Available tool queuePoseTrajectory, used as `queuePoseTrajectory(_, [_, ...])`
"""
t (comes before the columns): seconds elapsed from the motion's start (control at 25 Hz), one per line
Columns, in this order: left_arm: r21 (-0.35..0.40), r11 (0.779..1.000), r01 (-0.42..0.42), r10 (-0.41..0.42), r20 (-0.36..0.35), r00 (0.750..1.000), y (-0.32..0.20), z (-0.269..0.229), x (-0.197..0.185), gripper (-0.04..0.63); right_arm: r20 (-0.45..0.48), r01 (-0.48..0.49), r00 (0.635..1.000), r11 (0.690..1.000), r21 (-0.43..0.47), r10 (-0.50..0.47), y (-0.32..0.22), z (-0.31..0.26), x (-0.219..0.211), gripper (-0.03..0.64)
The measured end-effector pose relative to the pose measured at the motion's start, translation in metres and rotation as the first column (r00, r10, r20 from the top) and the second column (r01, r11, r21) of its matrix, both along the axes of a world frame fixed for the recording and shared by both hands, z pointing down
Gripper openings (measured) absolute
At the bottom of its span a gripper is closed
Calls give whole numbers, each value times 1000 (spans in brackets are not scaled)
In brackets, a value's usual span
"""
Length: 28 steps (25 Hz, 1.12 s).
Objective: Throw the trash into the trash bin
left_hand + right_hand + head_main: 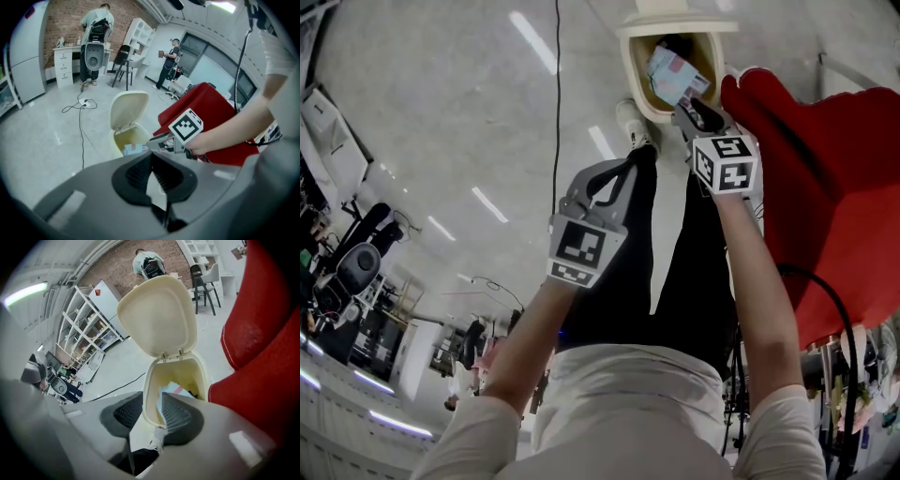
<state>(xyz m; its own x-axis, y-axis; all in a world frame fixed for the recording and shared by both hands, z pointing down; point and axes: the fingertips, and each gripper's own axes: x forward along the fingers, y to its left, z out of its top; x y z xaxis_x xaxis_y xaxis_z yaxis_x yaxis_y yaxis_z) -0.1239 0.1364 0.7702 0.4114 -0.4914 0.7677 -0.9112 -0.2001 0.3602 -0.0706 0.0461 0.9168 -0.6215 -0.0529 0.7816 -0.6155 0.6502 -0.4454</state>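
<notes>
A cream trash bin (pixel 630 70) stands on the floor with its lid (pixel 157 315) swung up. A light blue and pink packet (pixel 675 75) lies in the bin's mouth. My right gripper (pixel 692 108) hangs just over the near rim, jaws open, and its pads are off the packet (pixel 176 390), which shows beyond them. My left gripper (pixel 636 155) sits lower and to the left, above my black trouser leg, shut with nothing between its pads. From the left gripper view I see the bin (pixel 123 136), the packet (pixel 133 149) and the right gripper (pixel 154 143).
A red upholstered seat (pixel 825 187) stands close against the bin's right side. A black cable (pixel 557 94) runs across the glossy floor to the bin's left. My shoe (pixel 633 122) is by the bin's base. People, desks and shelves stand far off (pixel 96 42).
</notes>
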Motion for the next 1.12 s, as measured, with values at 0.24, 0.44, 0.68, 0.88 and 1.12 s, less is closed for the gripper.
queuePoseTrajectory(0.24, [10, 1000, 4, -4, 12, 1000, 3, -12, 3, 5, 8, 13, 1000, 1000, 9, -13, 5, -21, 7, 130])
queuePoseTrajectory(0.44, [26, 1000, 4, -4, 30, 1000, 1, -43, 5, 5, 20, 33, 999, 999, 21, -33, 10, -67, 12, 129])
queuePoseTrajectory(0.68, [68, 997, 43, -44, 15, 999, -23, -114, 1, 5, 46, 37, 998, 998, 56, -40, -2, -161, 18, 90])
queuePoseTrajectory(0.88, [91, 995, 38, -41, 25, 999, -34, -158, 11, 5, 82, 22, 996, 996, 89, -29, -8, -227, 34, 26])
queuePoseTrajectory(1.12, [80, 996, 42, -41, -11, 999, -33, -214, 13, 5, 108, 9, 994, 990, 138, -24, -8, -309, 44, 21])
